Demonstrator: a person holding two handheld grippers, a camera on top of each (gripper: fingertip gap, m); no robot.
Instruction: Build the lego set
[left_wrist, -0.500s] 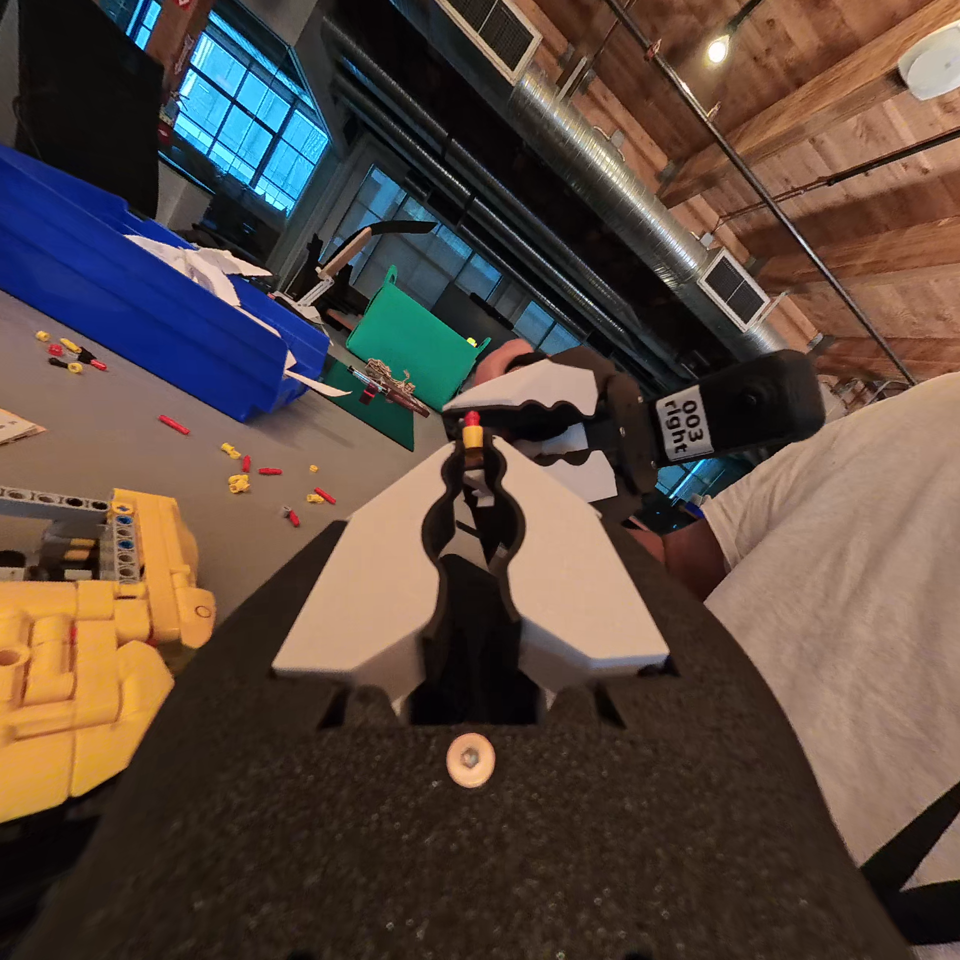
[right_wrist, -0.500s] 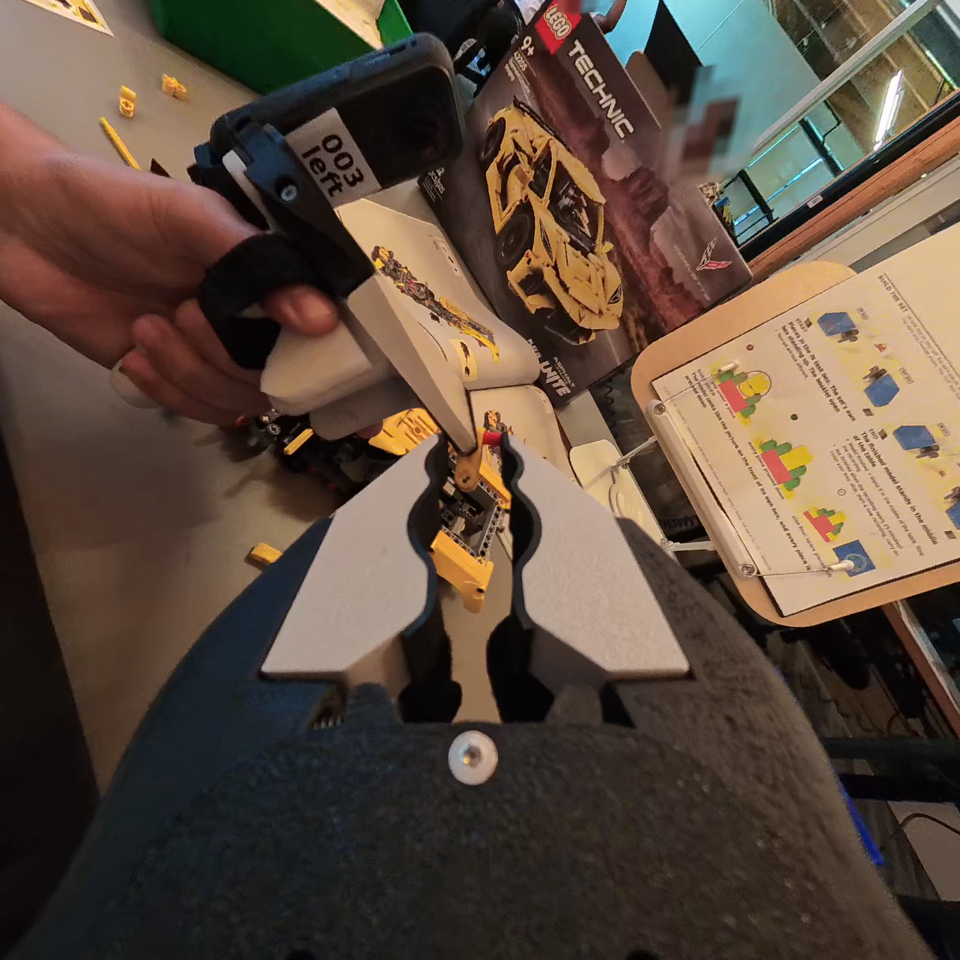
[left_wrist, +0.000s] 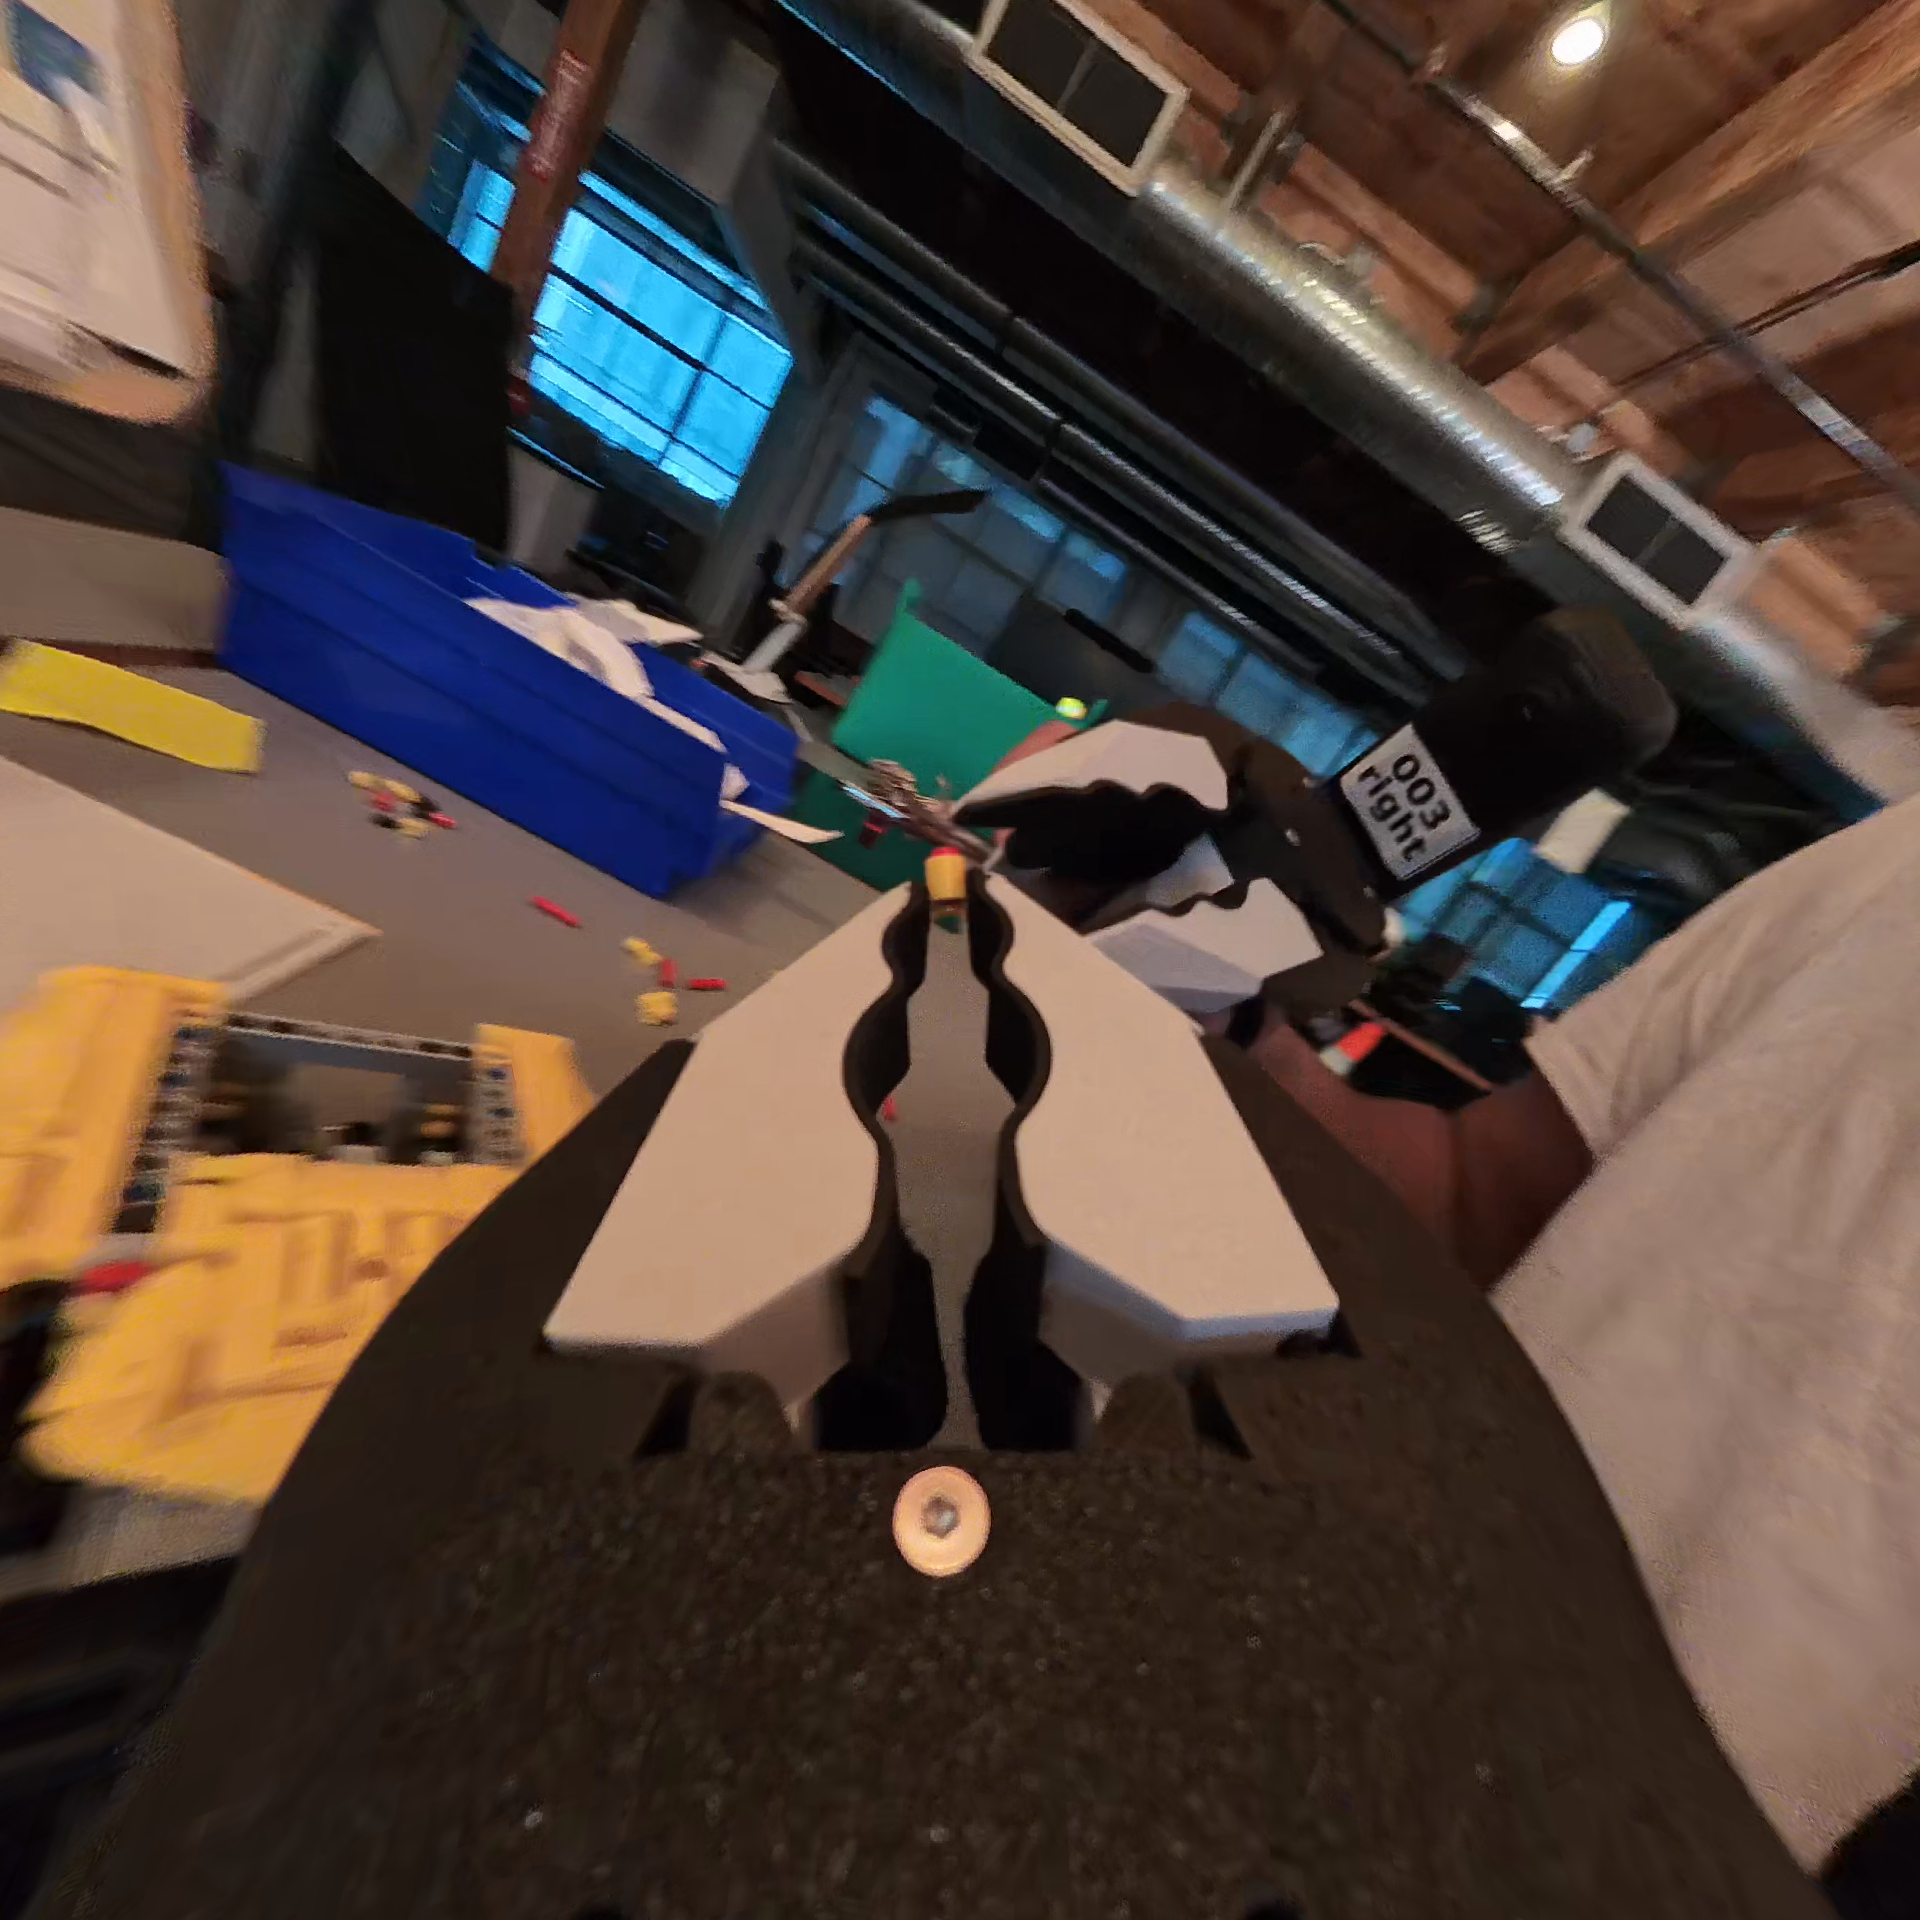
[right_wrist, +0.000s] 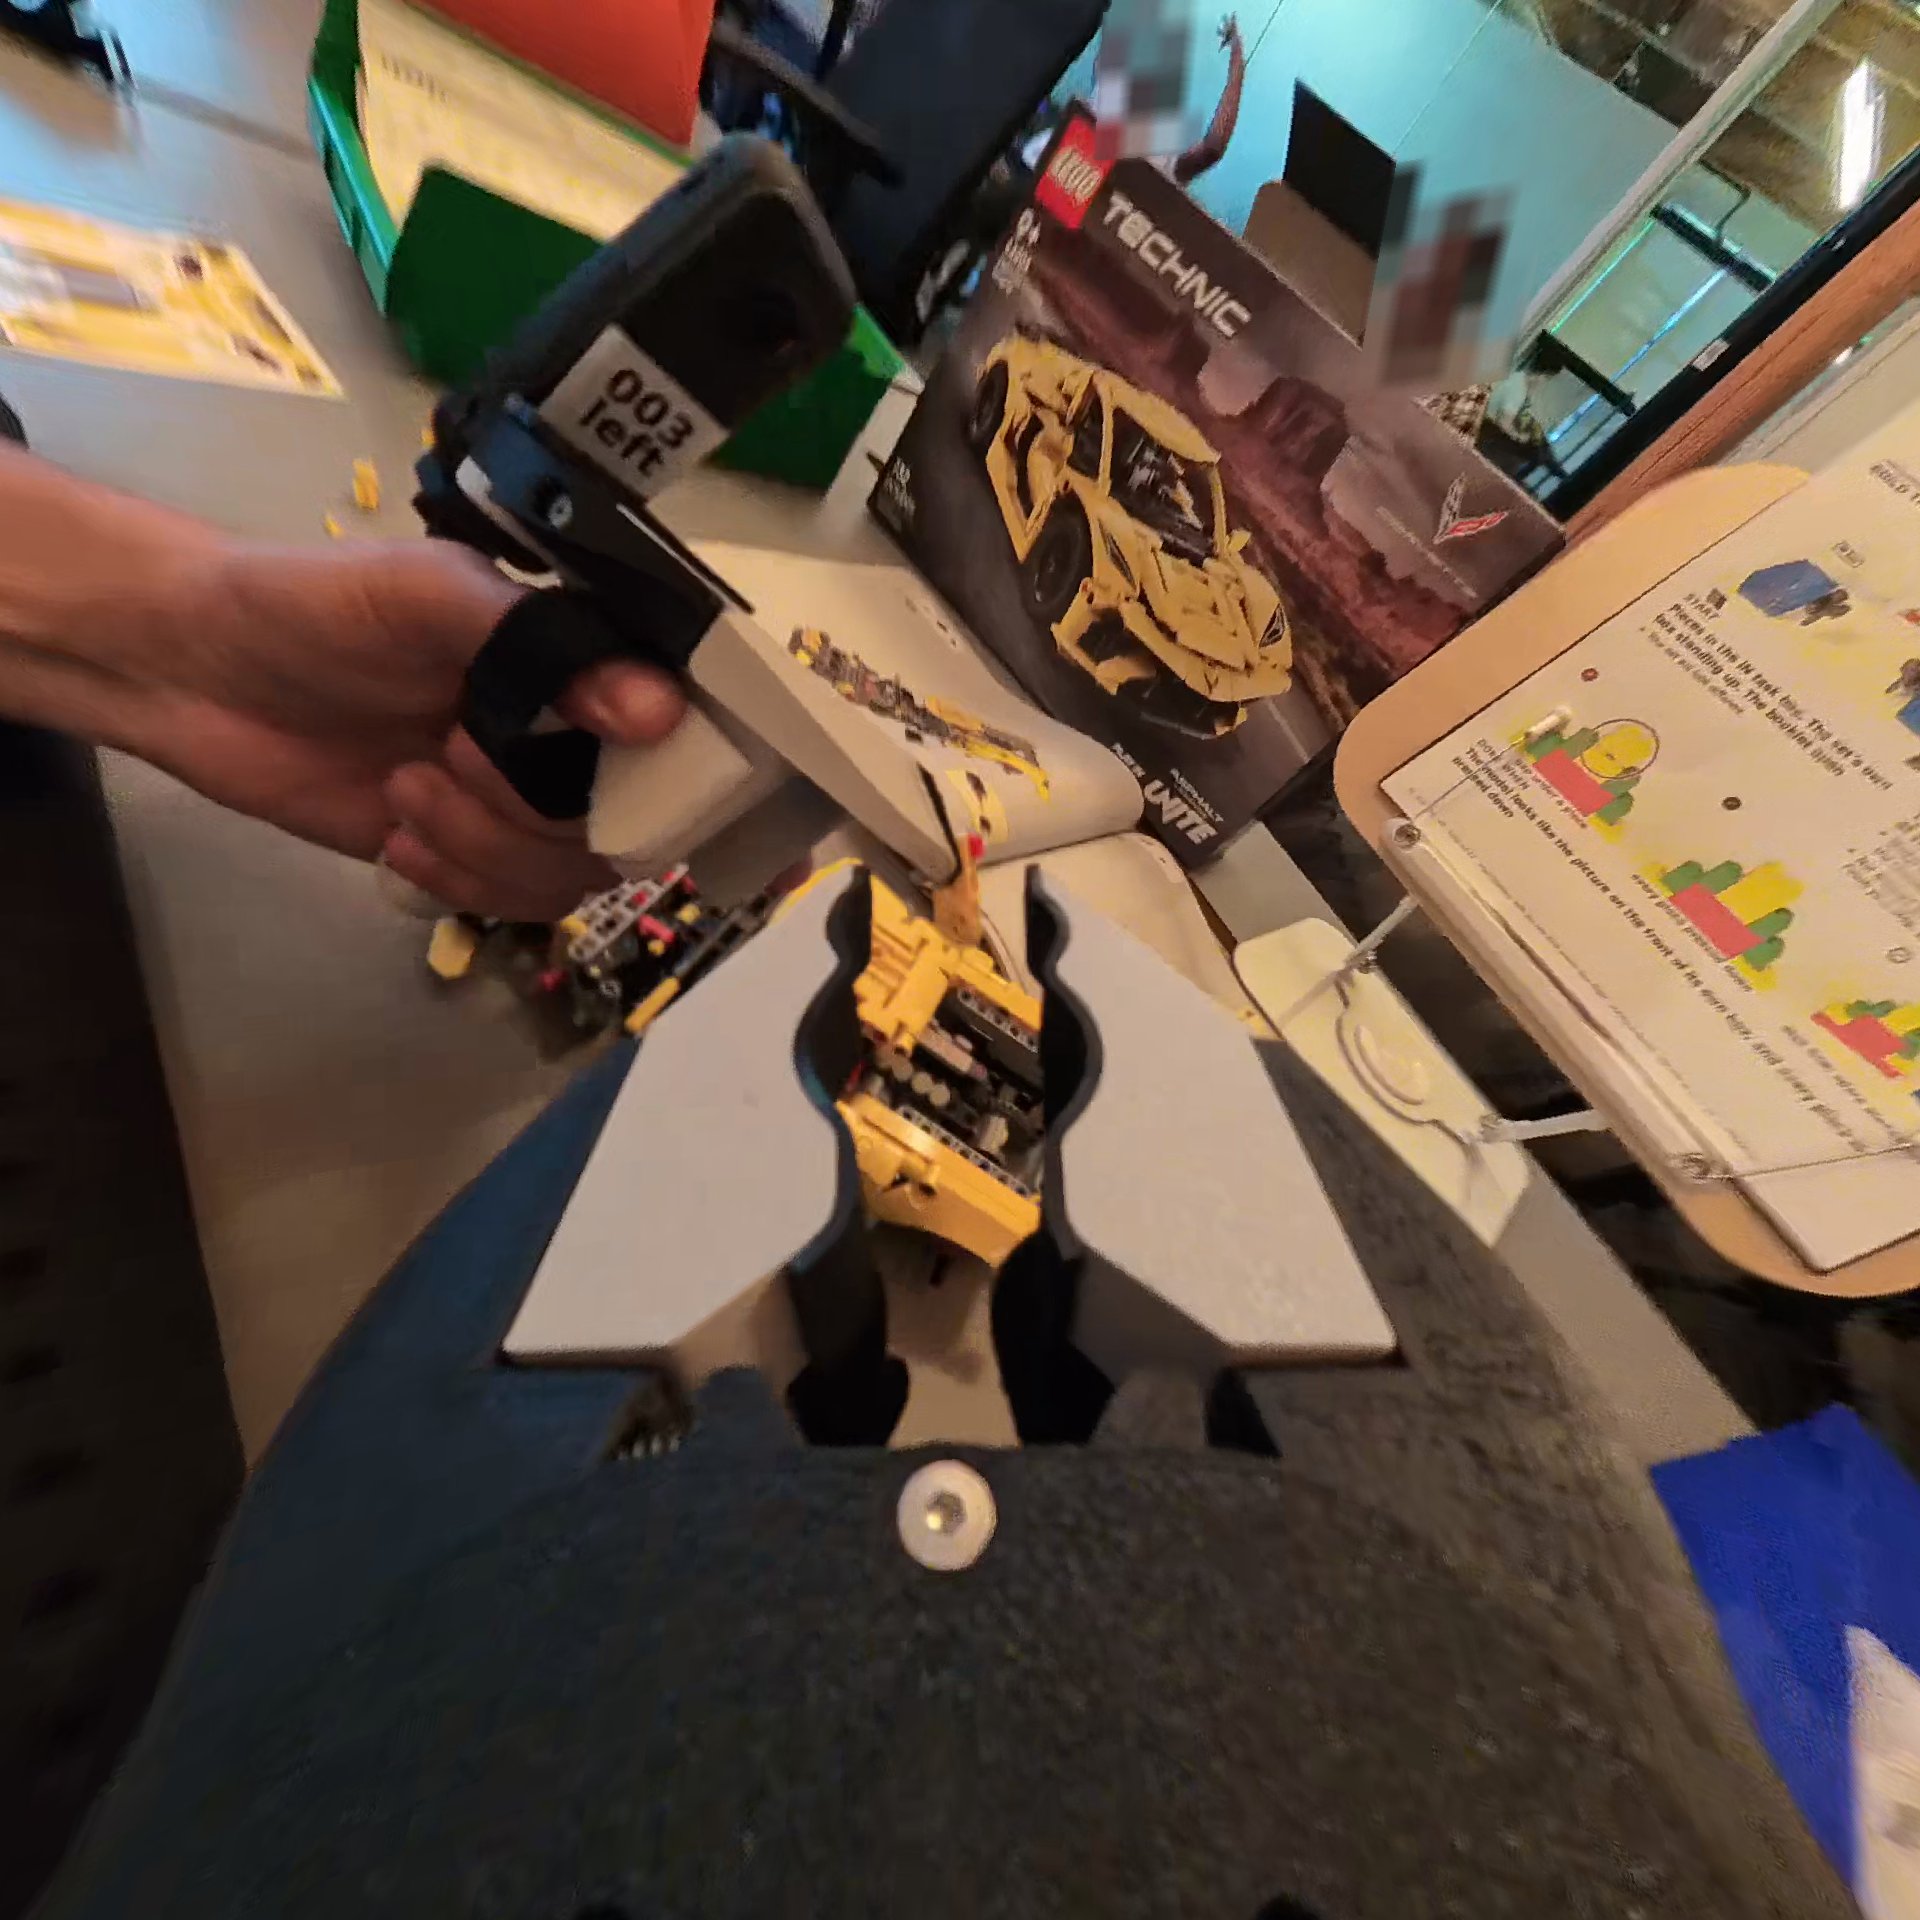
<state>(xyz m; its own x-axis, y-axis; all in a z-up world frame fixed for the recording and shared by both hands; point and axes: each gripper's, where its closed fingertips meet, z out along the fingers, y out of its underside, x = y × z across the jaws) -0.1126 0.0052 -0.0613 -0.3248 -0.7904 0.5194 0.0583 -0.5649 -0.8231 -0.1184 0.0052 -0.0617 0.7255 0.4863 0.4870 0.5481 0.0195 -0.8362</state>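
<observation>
Left wrist view first: left gripper (left_wrist: 945, 899) pinching a small yellow-and-red piece (left_wrist: 943, 871) at its very tips, held aloft, seemingly for handing over. Just beyond, right gripper (left_wrist: 992, 831) spread, apparently clear of the piece. Below and left, yellow car model (left_wrist: 260, 1226) parked on the table (left_wrist: 468, 935). Farthest, blue bin (left_wrist: 468, 665).

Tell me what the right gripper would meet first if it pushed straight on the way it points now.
Probably the small yellow-and-red piece pinched at the left gripper fingers, which sits just ahead of the right gripper. The yellow car model lies beyond it on the table. Depth is hard to judge here.
</observation>
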